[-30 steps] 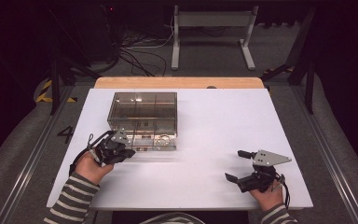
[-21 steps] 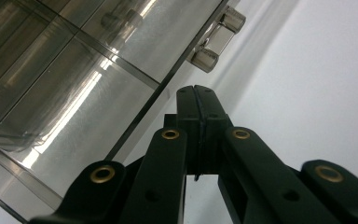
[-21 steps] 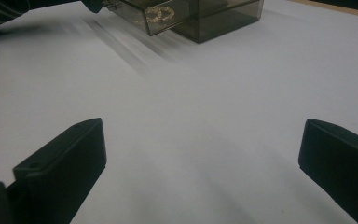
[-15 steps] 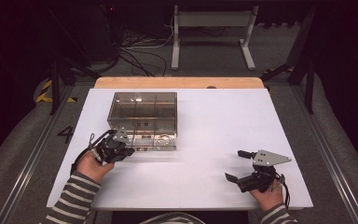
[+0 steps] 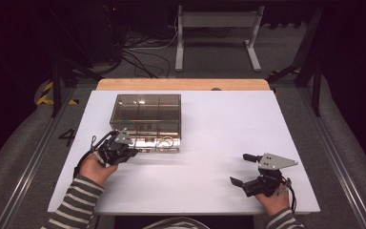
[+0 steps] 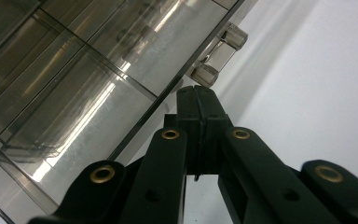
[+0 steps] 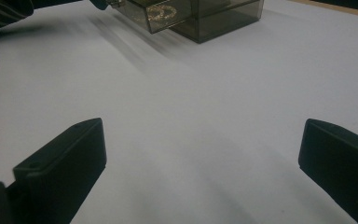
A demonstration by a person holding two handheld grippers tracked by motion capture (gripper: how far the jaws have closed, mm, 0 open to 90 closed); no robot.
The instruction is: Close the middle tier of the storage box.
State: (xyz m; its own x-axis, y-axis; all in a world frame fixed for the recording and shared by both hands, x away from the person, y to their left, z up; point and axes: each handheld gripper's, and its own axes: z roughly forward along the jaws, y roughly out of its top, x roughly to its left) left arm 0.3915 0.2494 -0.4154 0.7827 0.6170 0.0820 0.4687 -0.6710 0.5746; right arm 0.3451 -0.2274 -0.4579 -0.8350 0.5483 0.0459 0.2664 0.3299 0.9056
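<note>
— Where did the smoky clear box (image 5: pixel 146 118) sit, and which way did it run?

— Left of the desk's (image 5: pixel 219 124) middle, roughly square, its divided top facing up. A drawer (image 5: pixel 155 142) stuck out of its near face toward six o'clock, so the box and drawer together ran from twelve to six. A gold ring-shaped trinket (image 7: pixel 161 12) lay in that drawer.

— And the left claw (image 5: pixel 132 149)?

— Pressed shut, pads flat together with nothing between them, its tip just beside the drawer front's small clear knob (image 6: pixel 218 55); whether it touched, I couldn't tell. It came in from about eight o'clock of the box.

— The right claw (image 5: pixel 244 169)?

— Jaws spread wide and empty, well apart from the box at its four o'clock, over bare white desk, pointing toward nine.

— Anything in the way?

— Only open desk lay between them; cables (image 5: pixel 138 50) and a metal stand (image 5: pixel 217 28) sat on the floor beyond twelve o'clock.
</note>
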